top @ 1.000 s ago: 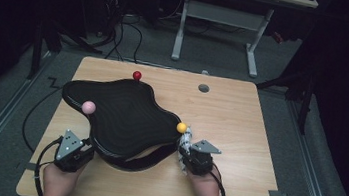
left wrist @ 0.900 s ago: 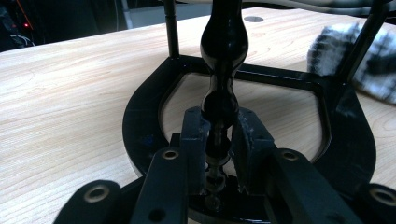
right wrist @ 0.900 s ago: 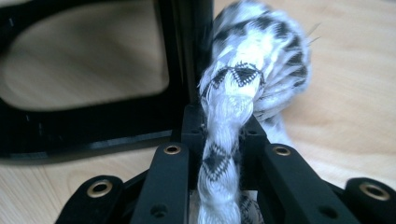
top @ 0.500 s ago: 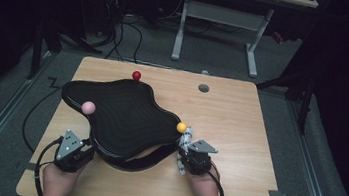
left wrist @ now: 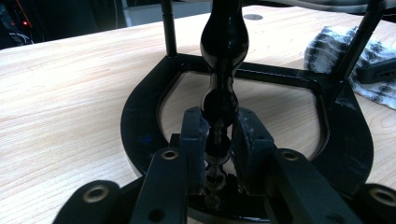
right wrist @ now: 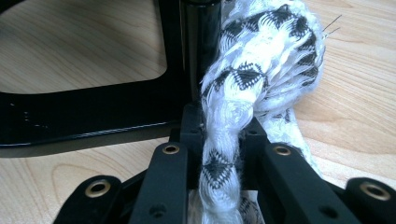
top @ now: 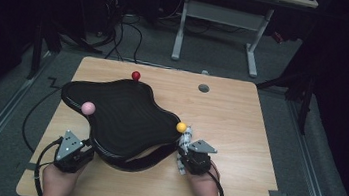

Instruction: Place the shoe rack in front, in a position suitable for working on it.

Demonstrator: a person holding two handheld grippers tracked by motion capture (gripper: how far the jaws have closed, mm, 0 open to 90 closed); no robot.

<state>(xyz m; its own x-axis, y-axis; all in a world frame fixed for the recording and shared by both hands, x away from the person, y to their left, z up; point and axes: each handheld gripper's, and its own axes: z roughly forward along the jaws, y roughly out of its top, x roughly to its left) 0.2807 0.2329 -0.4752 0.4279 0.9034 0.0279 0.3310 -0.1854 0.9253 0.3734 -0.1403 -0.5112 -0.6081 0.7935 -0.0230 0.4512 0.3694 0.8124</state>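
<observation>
At the near edge of the wooden table [top: 240, 116], a black wavy-topped stand [top: 125, 117] sits left of centre, carrying a pink ball [top: 88, 108], a red ball [top: 136, 75] and a yellow ball [top: 181, 127] on its rim. The left gripper [left wrist: 219, 149] has its jaws clamped on one of the stand's turned black legs [left wrist: 223, 70] near the front-left corner. The right gripper [right wrist: 223, 140] pinches a black-and-white braided rope [right wrist: 252, 79] just beside the stand's base frame [right wrist: 93, 116], below the yellow ball.

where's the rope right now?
The rope is clamped in the right gripper, at the near right of the table in the high view, just below the yellow ball and against the black stand's post.
</observation>
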